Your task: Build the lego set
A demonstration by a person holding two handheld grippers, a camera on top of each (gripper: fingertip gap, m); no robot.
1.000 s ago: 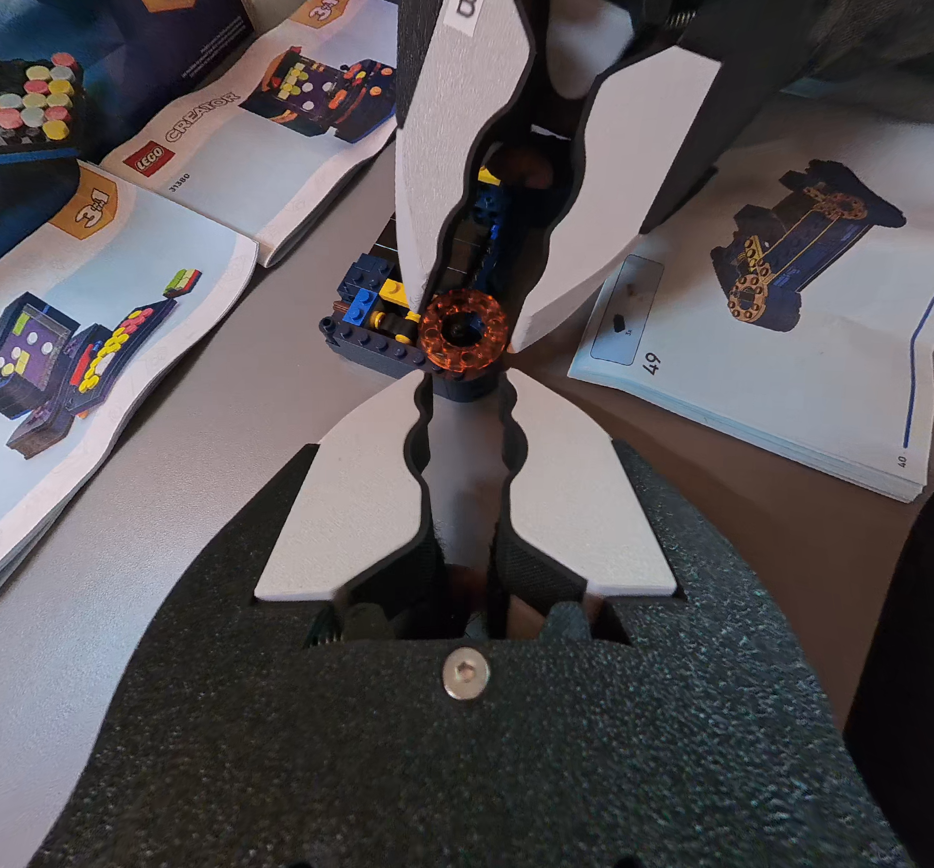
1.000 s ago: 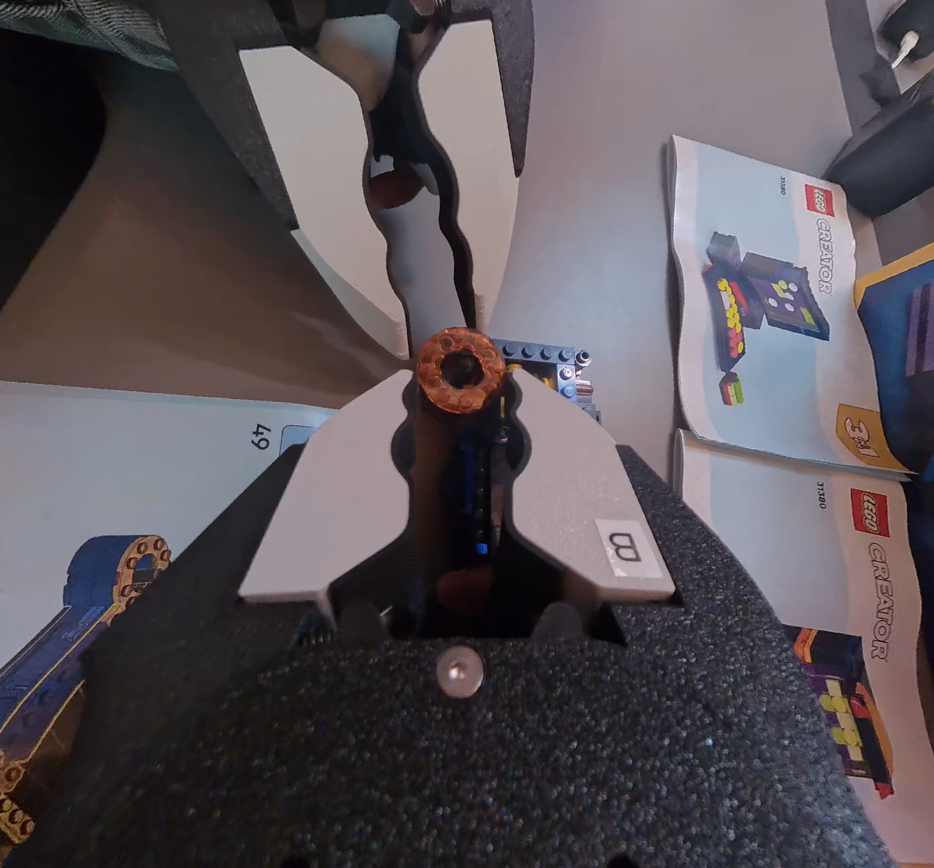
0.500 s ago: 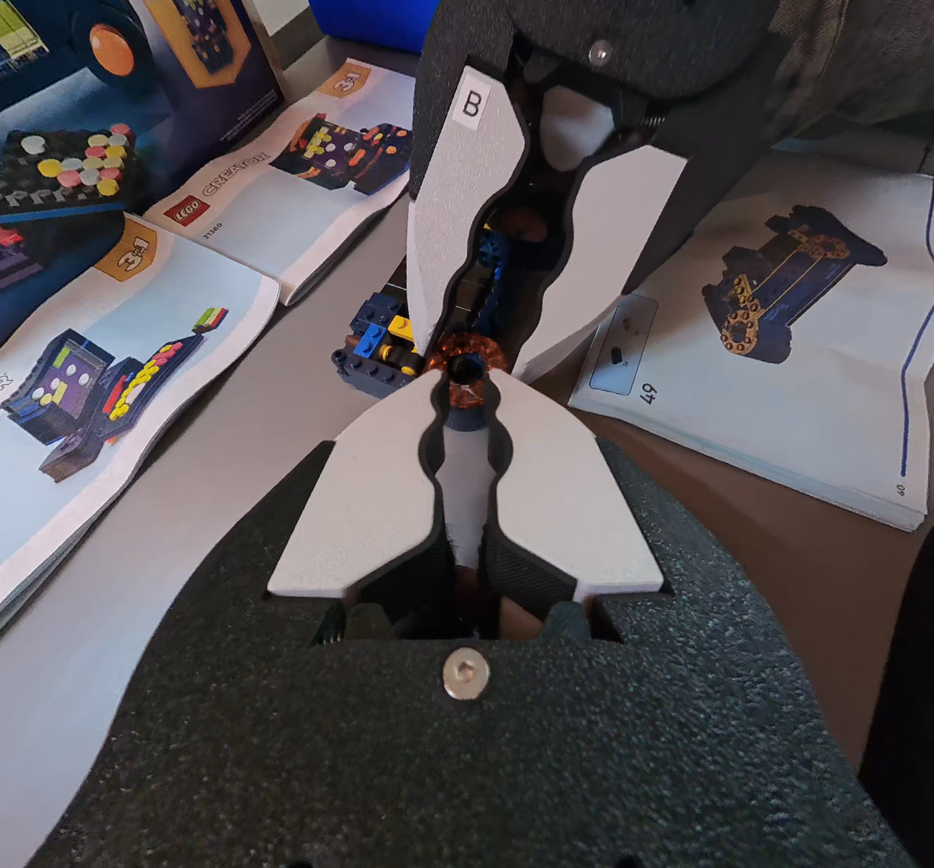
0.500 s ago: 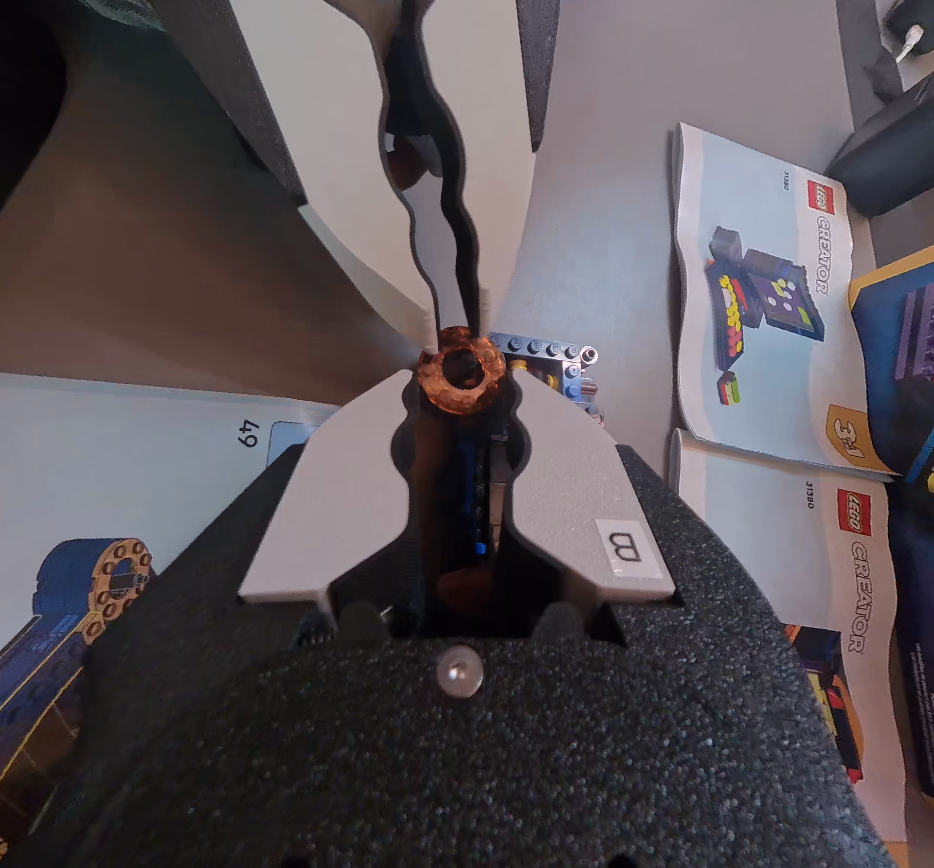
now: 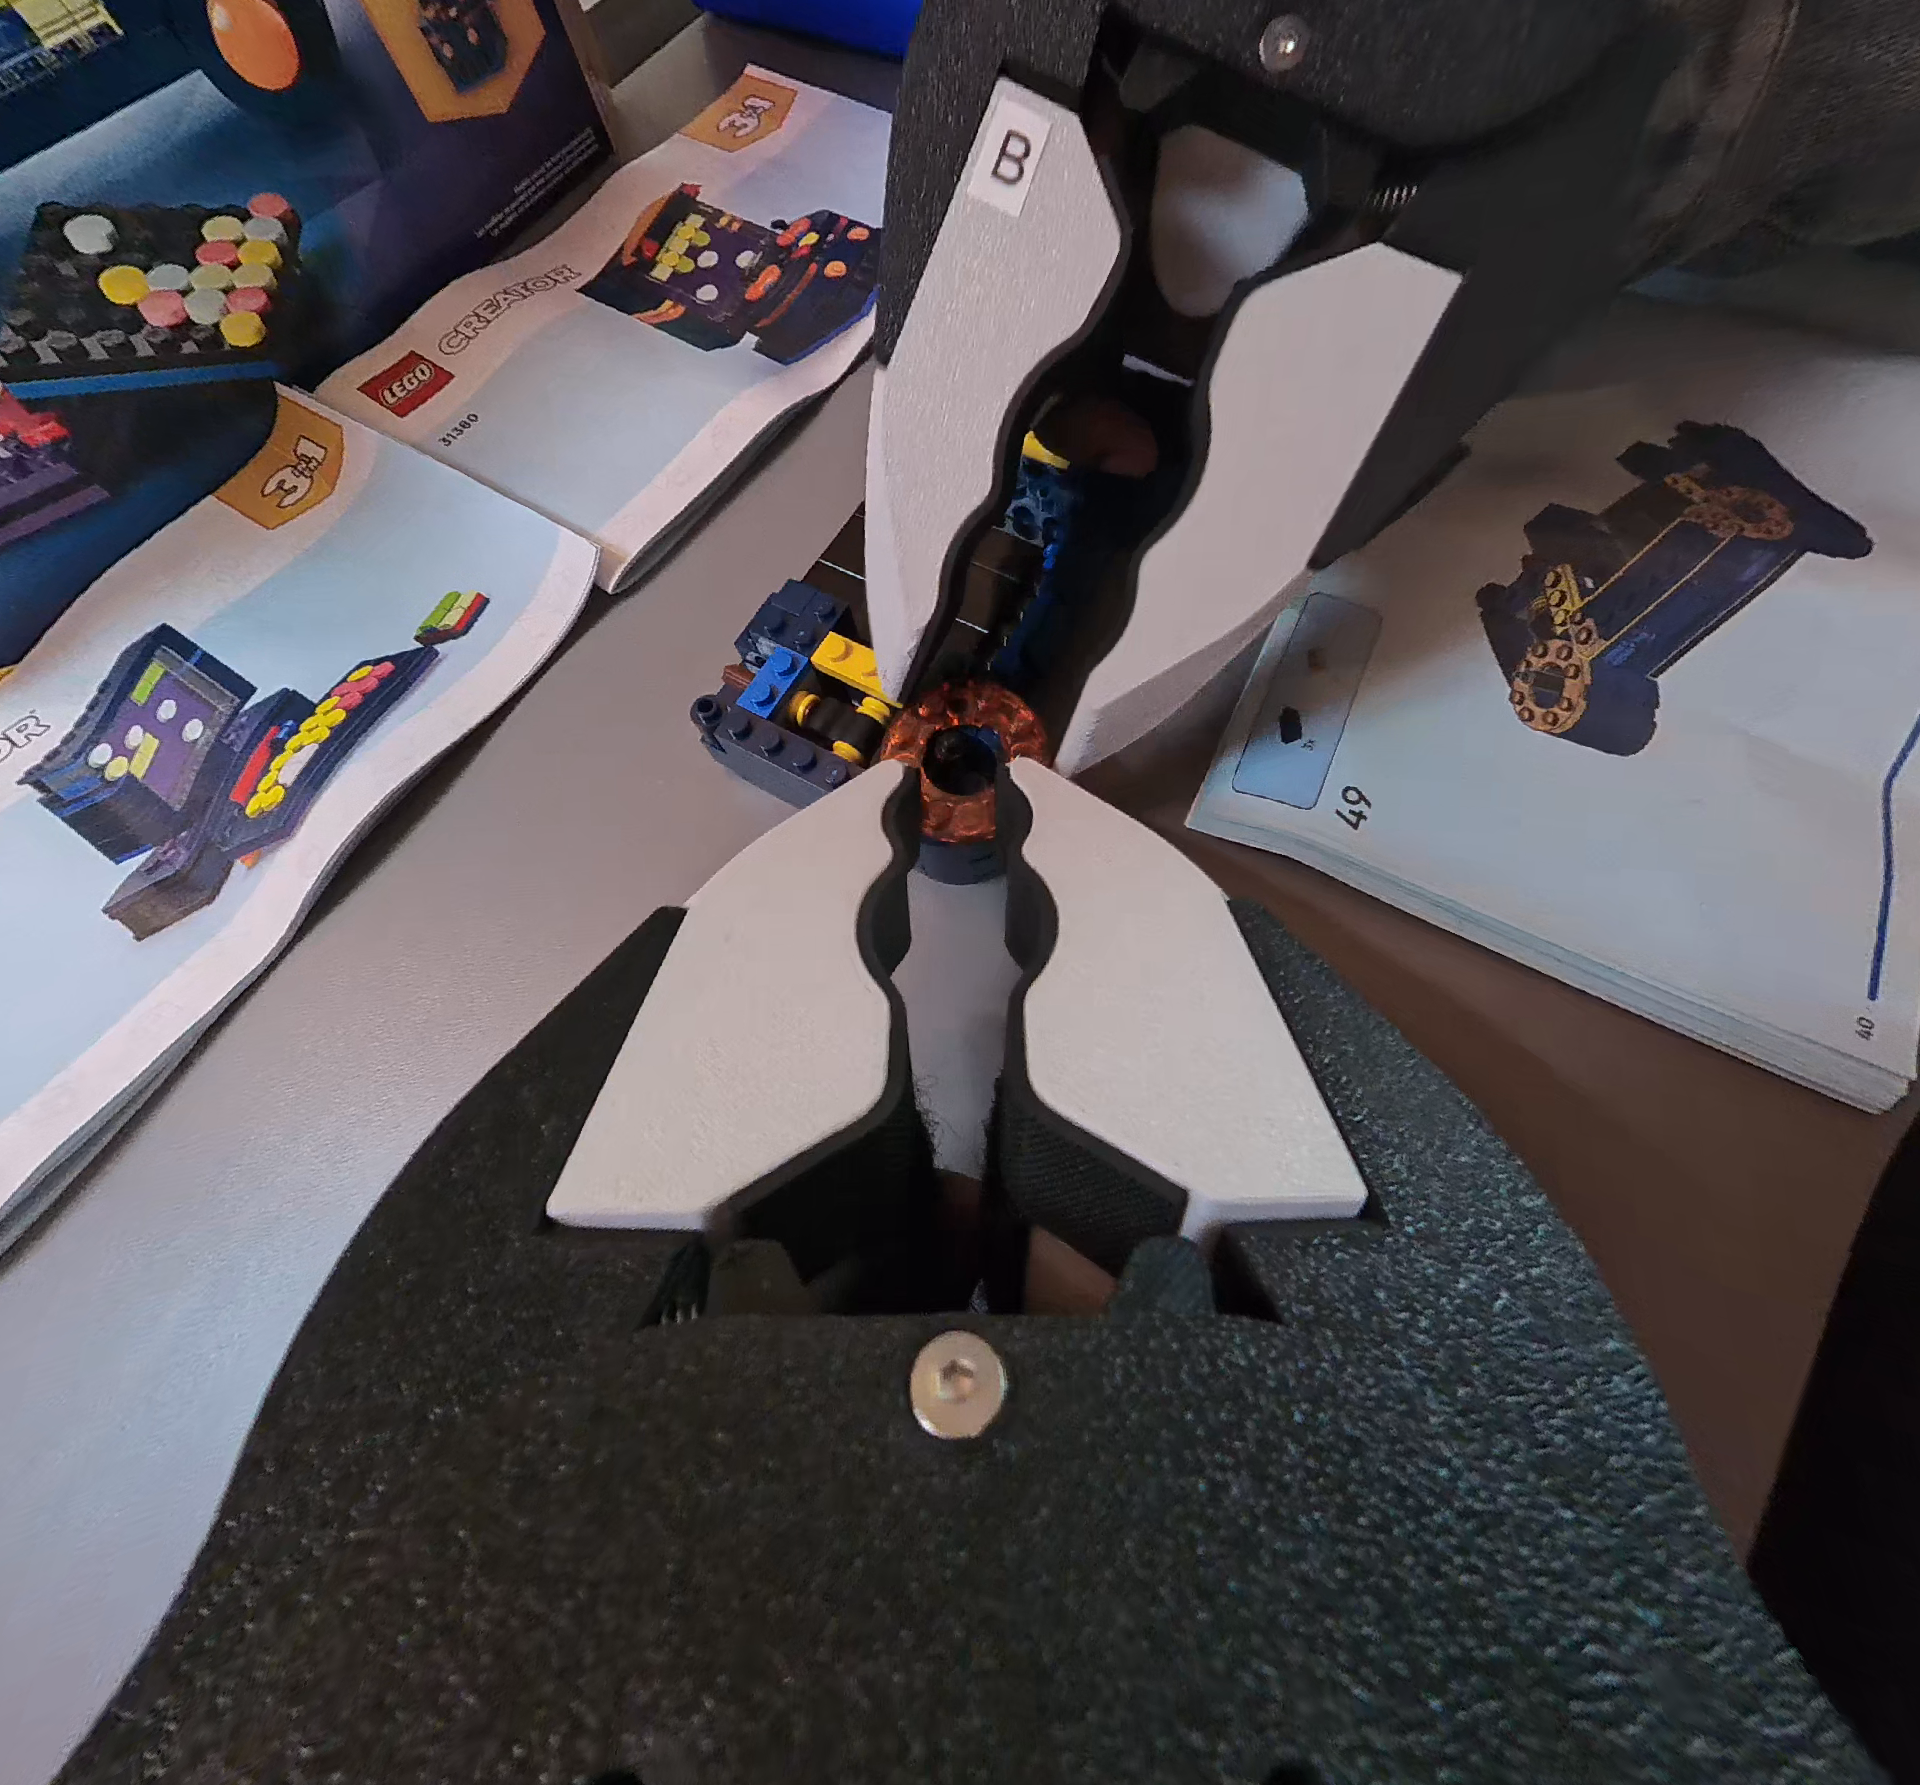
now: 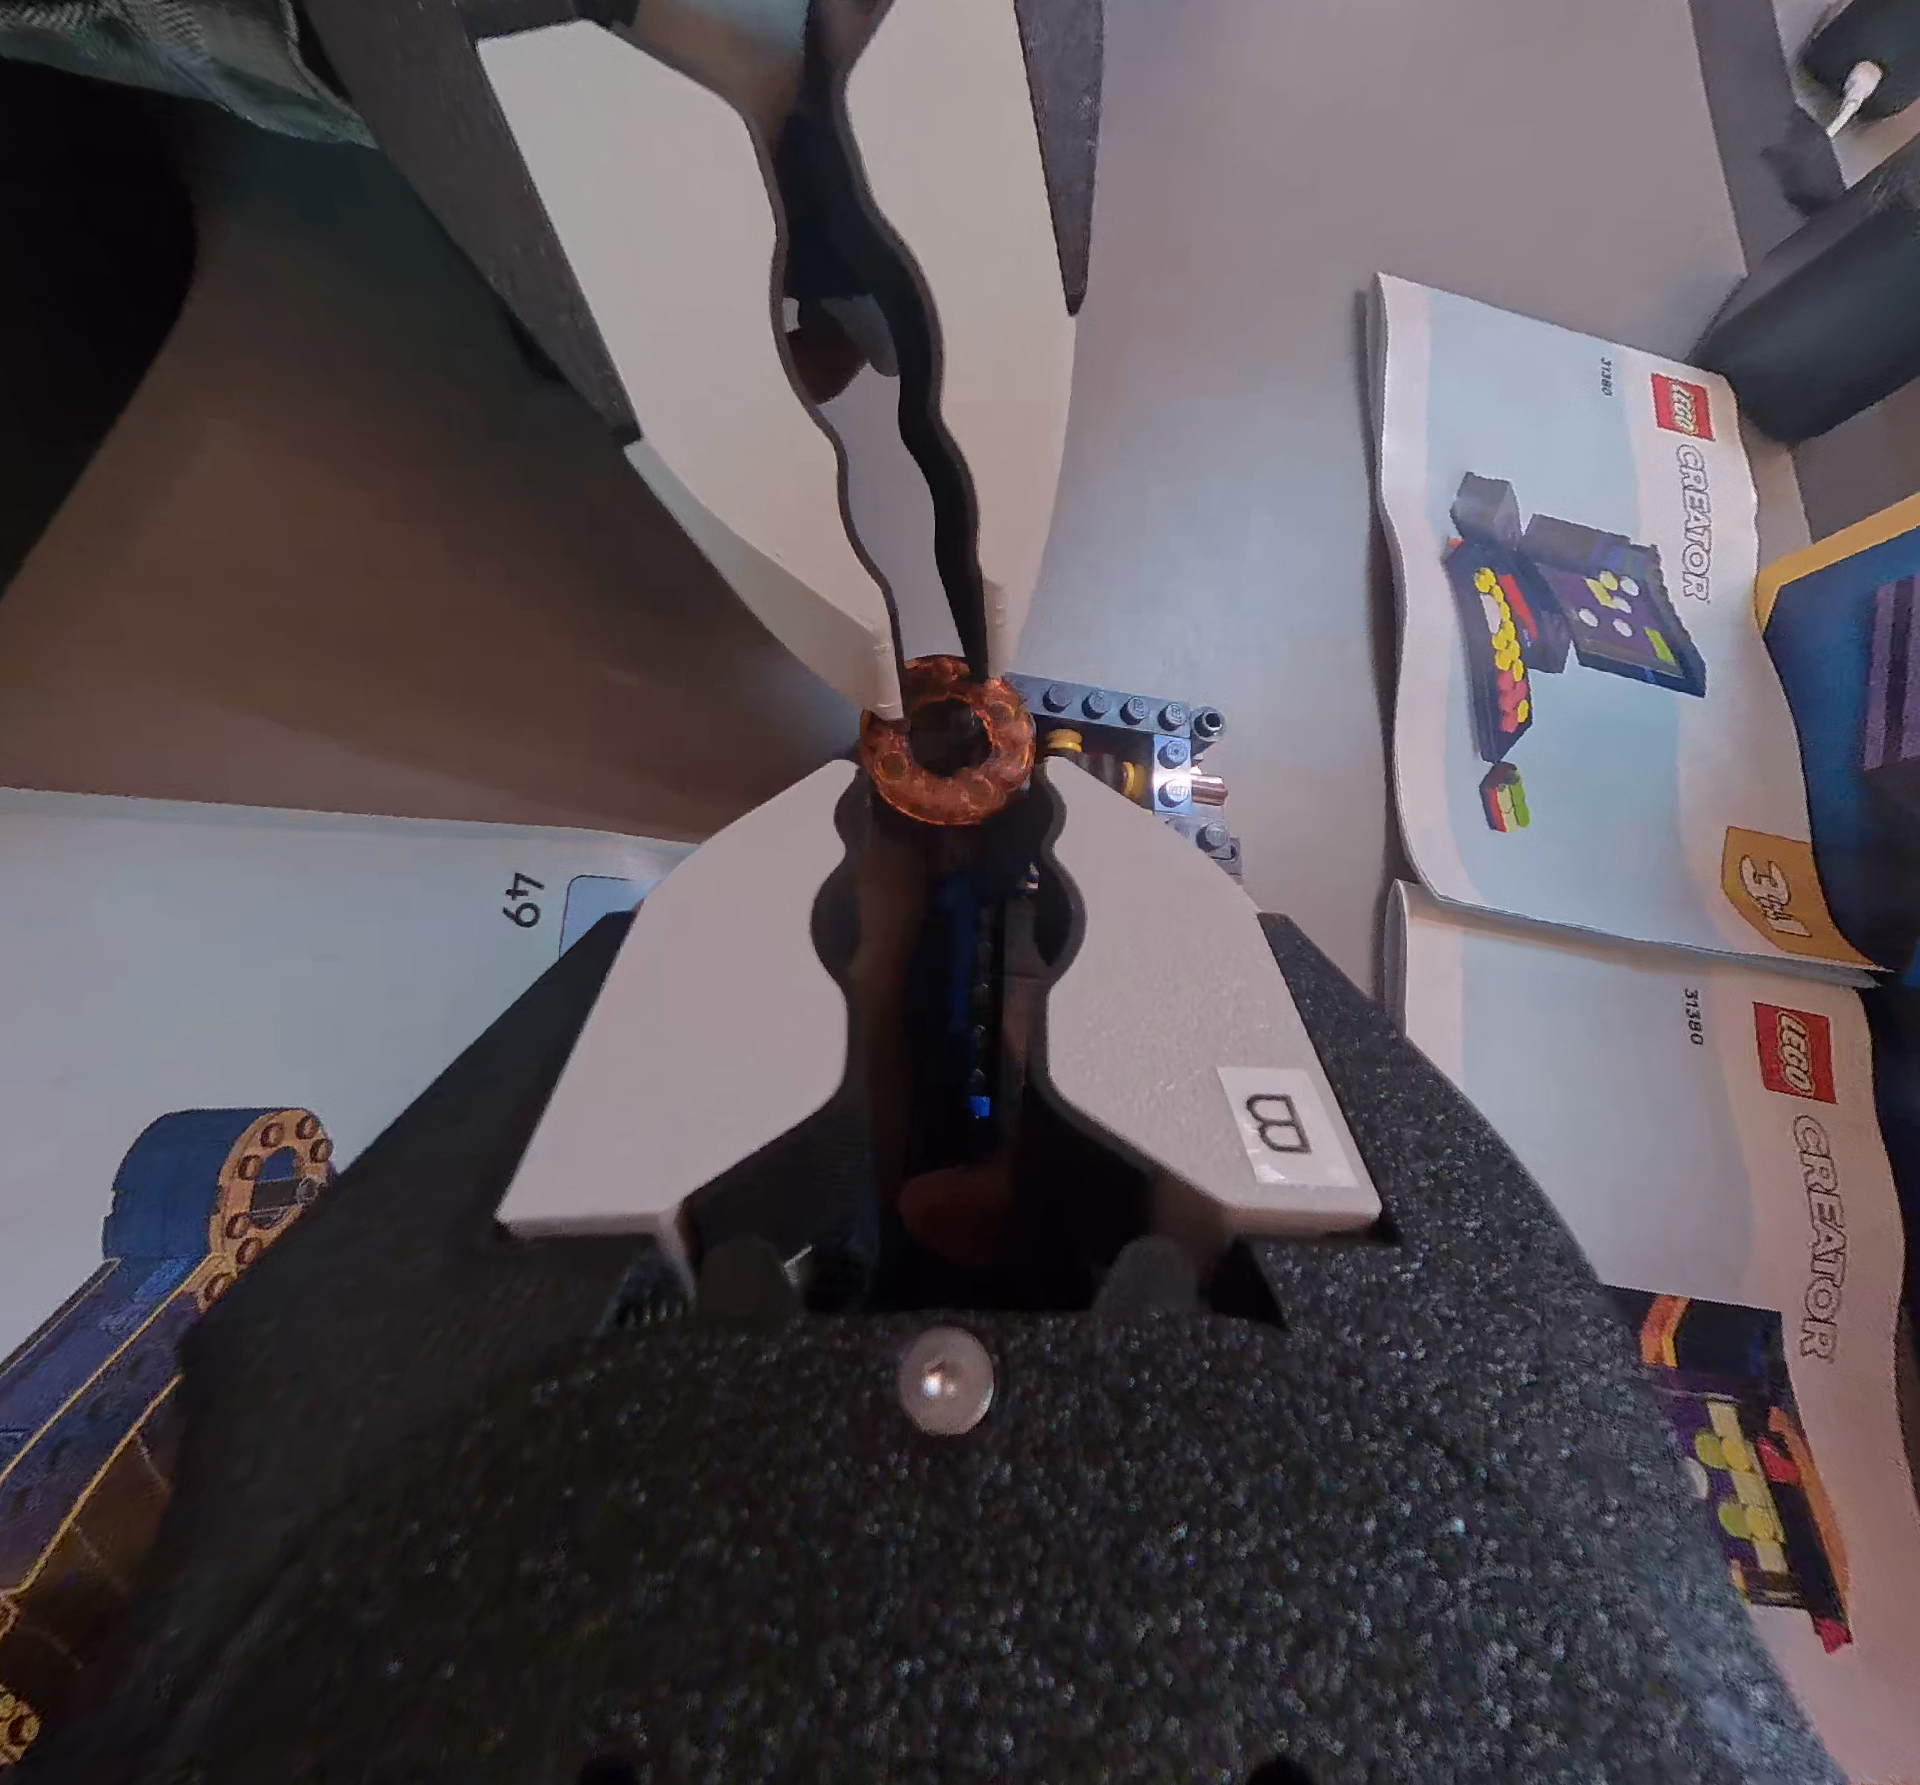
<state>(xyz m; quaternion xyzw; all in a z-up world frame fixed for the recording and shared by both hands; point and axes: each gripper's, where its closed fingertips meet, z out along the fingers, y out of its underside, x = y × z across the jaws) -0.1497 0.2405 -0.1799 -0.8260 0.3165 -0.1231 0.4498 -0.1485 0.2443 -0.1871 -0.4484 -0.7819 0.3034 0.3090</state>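
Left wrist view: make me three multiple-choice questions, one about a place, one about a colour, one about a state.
1. On which side of the picture does the open booklet lie?
A) right B) left C) top middle
2. What colour is the ring on the brick model?
A) green B) orange C) white
3. How do the fingertips of the left gripper stand?
A) spread far from the ring B) closed against the ring C) out of view

Answers: A, its open page fills the right side; B, the ring is translucent orange; B, both fingertips touch the ring's sides.
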